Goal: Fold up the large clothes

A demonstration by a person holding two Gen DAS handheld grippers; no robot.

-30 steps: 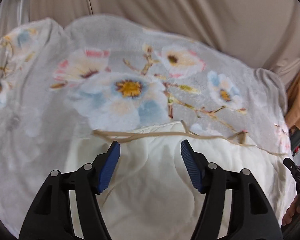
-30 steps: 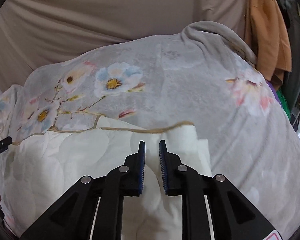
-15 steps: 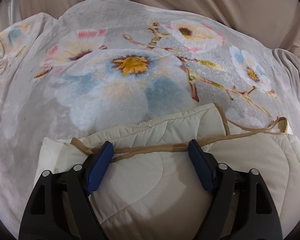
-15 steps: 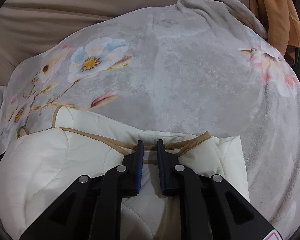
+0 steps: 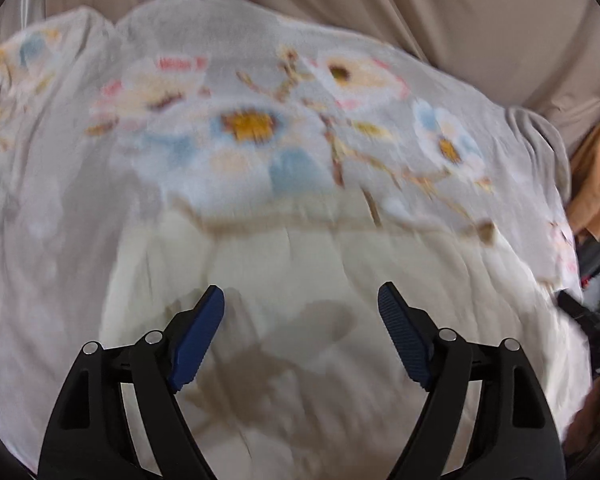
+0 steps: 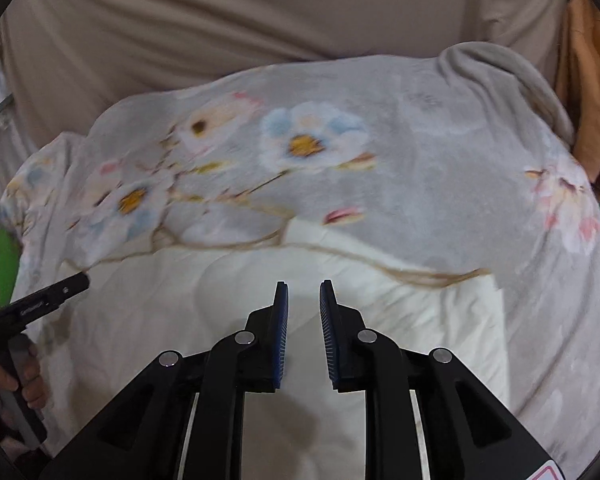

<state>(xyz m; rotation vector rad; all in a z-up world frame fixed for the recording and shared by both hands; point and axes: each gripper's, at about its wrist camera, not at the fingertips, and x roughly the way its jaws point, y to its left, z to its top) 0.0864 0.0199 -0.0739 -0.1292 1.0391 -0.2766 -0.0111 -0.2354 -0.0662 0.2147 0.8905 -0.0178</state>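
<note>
Since half a second ago both grippers are pulling back from the tan-trimmed edge. The cream quilted garment (image 6: 380, 320) is lying on the floral grey blanket (image 6: 440, 168). Left gripper (image 5: 300, 312) is standing wide, gripping nothing. Right gripper (image 6: 304, 312) is narrow, jaws just opening, nothing between them. Lettering on the left gripper's finger is showing, too blurred to read. Beige curtain (image 6: 260, 20) is hanging behind.

Lighting is soft, even and moderately bright, with no glare. Both fisheye views bend strongly toward dark vignetted corners; motion blur smears the grey floral fleece blanket (image 5: 148, 184), worst in the left wrist view. The left gripper (image 5: 300, 320) casts a diffuse shadow on the cream quilted garment (image 5: 300, 264).
</note>
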